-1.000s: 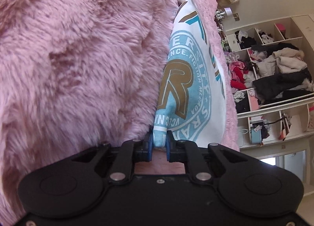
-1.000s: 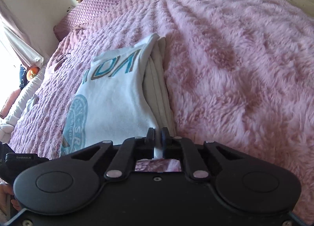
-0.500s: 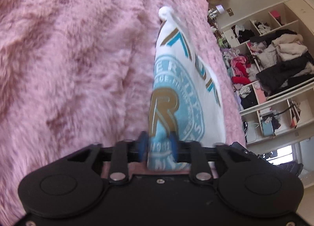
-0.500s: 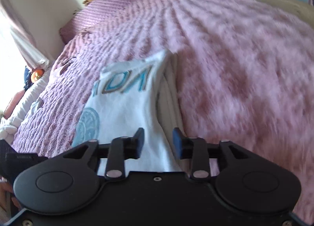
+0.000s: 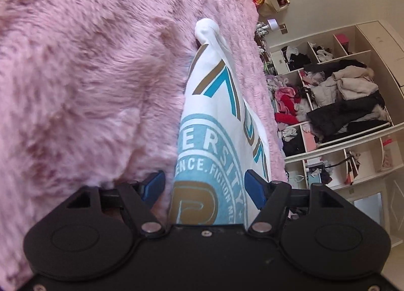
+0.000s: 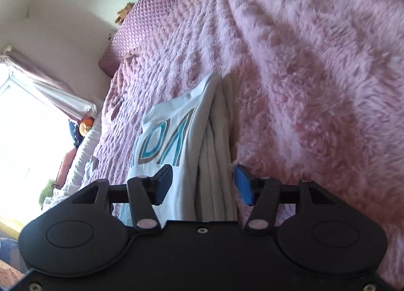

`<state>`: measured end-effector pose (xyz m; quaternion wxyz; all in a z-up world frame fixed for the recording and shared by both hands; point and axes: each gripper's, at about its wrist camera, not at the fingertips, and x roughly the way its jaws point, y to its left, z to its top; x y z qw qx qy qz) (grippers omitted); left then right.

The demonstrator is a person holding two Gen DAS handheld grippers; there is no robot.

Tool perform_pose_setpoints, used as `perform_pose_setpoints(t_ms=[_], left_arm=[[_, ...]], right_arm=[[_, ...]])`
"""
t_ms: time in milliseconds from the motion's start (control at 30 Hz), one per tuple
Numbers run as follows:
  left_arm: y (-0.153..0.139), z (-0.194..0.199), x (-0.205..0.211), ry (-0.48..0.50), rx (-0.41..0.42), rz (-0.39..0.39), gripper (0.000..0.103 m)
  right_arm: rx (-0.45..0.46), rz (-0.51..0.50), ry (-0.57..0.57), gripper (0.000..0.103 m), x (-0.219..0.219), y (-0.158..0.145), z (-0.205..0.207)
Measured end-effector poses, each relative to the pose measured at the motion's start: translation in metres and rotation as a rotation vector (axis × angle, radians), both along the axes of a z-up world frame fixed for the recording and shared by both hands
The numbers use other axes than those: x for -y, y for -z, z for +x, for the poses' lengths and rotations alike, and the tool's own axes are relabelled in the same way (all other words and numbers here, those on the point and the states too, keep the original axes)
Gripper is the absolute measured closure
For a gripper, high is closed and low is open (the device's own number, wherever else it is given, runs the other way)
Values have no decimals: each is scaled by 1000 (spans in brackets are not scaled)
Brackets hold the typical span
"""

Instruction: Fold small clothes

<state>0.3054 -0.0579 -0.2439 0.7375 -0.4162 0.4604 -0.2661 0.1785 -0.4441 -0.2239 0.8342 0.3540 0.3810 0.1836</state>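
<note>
1. Cotton, thin and limp: the white T-shirt (image 5: pixel 214 114) with its teal and gold print lies folded on the pink fluffy blanket (image 5: pixel 88 76) of the bed. It looks light and will sag wherever I leave it unsupported.
2. My left claw (image 5: pixel 204 186) stands wide, the printed cloth between its blue pads but untouched by them. My right claw (image 6: pixel 203 185) is wide too, straddling the stacked layers at the shirt's edge (image 6: pixel 217 154).
3. I judge the best hold is at a corner, pinching all the layers together (one layer alone would peel the fold open).
4. Long blanket pile could snag in a pad if I dip low.
5. Cluttered shelves (image 5: pixel 341 104) of clothes and the purple headboard (image 6: pixel 151 13) stand well apart; nothing blocks me.
</note>
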Motion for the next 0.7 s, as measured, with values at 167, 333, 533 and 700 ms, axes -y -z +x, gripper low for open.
perform_pose_setpoints(t_ms=[167,333,533,700], left_arm=[[14,23,20,43,-46,-53,30],[15,41,42,74,-54,-52,19],[15,53,61,73,-50,-9,20],[13,53,62,73,-57,37,56]], right_arm=[[-25,23,-44,47,-16,15,22],[-10,-13,-111,34,-44,16,41],[-17,-45,-112,33,-58,16,53],[-31,-89,-91,51,-63,12,55]])
